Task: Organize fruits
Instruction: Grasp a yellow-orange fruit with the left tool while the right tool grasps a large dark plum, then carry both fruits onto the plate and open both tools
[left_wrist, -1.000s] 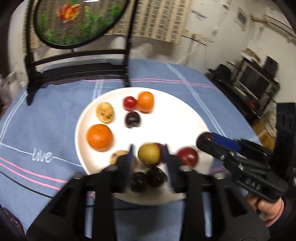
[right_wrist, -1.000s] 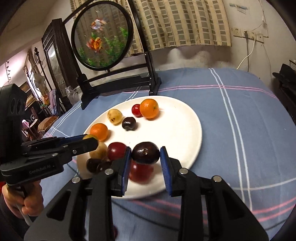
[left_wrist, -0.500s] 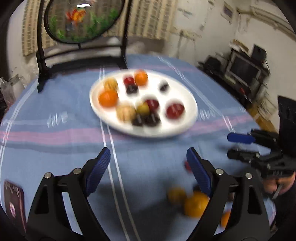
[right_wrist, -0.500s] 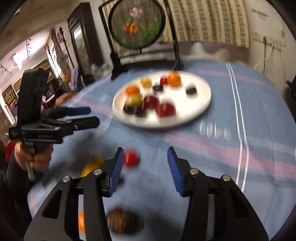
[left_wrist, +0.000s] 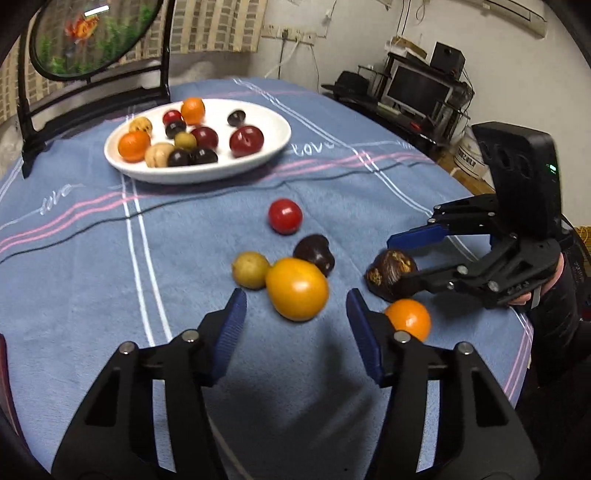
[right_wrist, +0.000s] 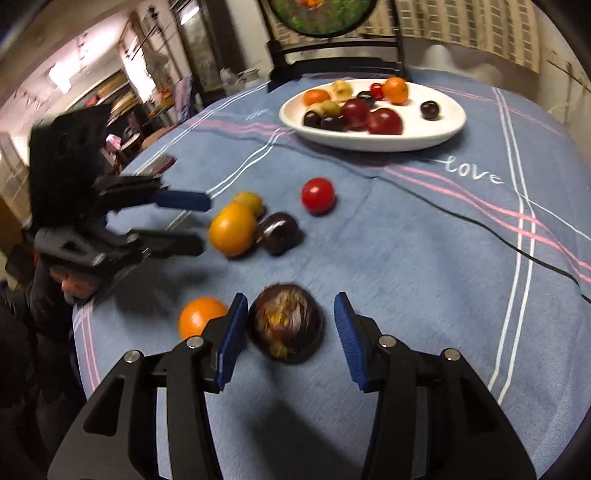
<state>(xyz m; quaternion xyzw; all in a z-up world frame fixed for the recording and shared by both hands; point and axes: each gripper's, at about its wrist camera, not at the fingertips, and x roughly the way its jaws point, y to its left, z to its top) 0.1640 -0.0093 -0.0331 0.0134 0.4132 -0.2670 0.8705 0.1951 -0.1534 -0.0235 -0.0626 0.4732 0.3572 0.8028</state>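
A white plate (left_wrist: 275, 147) (right_wrist: 448, 127) at the far side of the blue tablecloth holds several fruits. Loose fruits lie near me: a large orange-yellow fruit (left_wrist: 296, 288) (right_wrist: 232, 229), a small yellow one (left_wrist: 250, 269), a dark plum (left_wrist: 314, 253) (right_wrist: 277, 228), a red one (left_wrist: 284, 216) (right_wrist: 318, 195), a small orange (left_wrist: 408, 319) (right_wrist: 201, 316) and a dark speckled fruit (left_wrist: 389, 273) (right_wrist: 285, 328). My left gripper (left_wrist: 295, 325) (right_wrist: 201, 221) is open just before the orange-yellow fruit. My right gripper (right_wrist: 288, 334) (left_wrist: 400, 256) is open around the speckled fruit.
A round painted screen on a black stand (left_wrist: 92, 92) (right_wrist: 332, 62) stands behind the plate. The table edge drops off close to the right (left_wrist: 517, 332). A desk with a monitor (left_wrist: 417, 90) stands beyond it.
Both grippers let go of their fruit at the plate, opened and pulled back to the loose fruits near the table's front. The right one now straddles the speckled fruit.
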